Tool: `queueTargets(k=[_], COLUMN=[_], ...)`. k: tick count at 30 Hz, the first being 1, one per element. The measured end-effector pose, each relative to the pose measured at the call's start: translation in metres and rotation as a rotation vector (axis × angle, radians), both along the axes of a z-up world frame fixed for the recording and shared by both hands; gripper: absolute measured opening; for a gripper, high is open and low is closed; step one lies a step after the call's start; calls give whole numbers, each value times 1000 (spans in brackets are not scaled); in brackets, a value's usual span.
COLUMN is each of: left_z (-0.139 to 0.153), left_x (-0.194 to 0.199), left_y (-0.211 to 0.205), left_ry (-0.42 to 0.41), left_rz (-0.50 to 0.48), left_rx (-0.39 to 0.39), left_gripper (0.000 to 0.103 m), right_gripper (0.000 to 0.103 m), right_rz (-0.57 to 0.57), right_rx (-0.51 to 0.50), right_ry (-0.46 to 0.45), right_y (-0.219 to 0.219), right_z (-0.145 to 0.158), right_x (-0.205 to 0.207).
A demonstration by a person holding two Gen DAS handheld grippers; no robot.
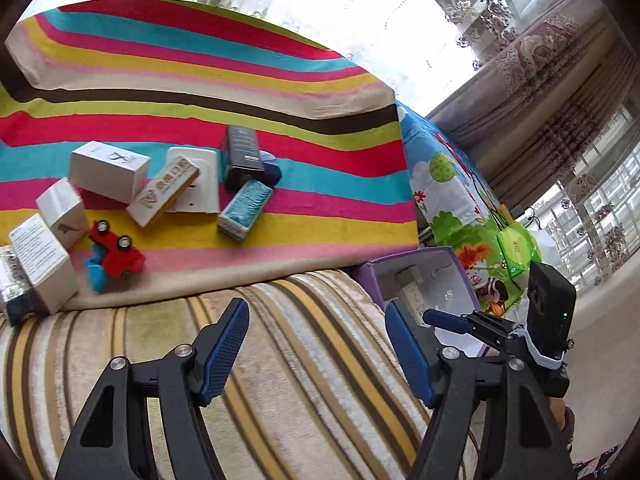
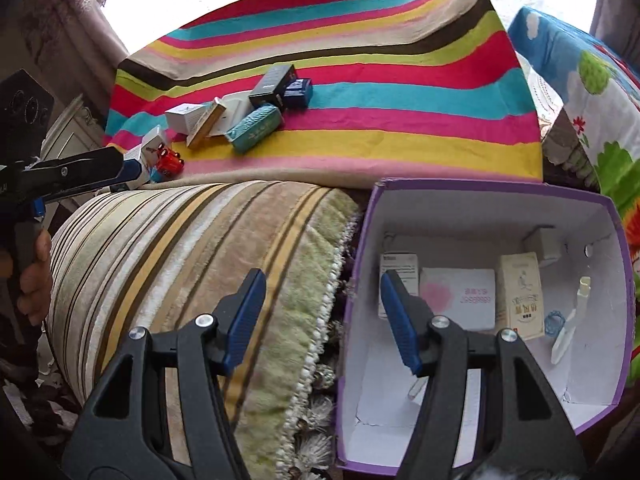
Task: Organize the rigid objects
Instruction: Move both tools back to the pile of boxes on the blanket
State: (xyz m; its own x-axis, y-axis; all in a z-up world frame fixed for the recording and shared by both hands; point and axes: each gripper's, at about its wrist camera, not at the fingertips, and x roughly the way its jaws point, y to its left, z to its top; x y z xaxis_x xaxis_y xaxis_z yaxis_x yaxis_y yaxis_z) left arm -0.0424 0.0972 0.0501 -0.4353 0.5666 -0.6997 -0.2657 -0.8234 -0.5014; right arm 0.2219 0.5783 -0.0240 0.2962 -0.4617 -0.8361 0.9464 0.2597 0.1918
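Both the left gripper (image 1: 316,344) and right gripper (image 2: 322,316) hung with jaws spread and empty over a striped sofa arm (image 2: 192,248). Small boxes (image 1: 108,170) and a red toy car (image 1: 118,254) lay scattered on the far striped blanket (image 2: 400,120), while other boxes sat inside the purple box (image 2: 618,208) at right.

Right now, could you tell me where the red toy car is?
The red toy car lies tipped over at the striped blanket's near left edge in both views, beside the white boxes.

We see both views lit by strong daylight from the windows (image 1: 352,12) at twelve o'clock, blown out to pure white behind the lace curtains (image 1: 532,64). Colours on the striped blanket (image 2: 360,80) stay vivid. Fisheye bending curves edges, corners vignette black, and shadows are soft.
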Motion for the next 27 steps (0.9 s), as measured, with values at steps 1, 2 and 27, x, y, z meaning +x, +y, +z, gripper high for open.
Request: queueTargets(k=[1,2,27], left_z=[-1,-3,-24], left_x=[1,1,21], left_y=[-12,-23,-209], left_ry=[-4,-9,-45], left_rz=[27,49,333], left_rx=[-2,-2,-104], left_gripper=[71,71,71], right_gripper=[64,64,41], right_rz=[30,58,560], right_rx=[-5,-9,-120], right_ry=[11,19,207], right_y=[-1,-3,-56], right_z=[2,4,2], right_x=[13,26,260])
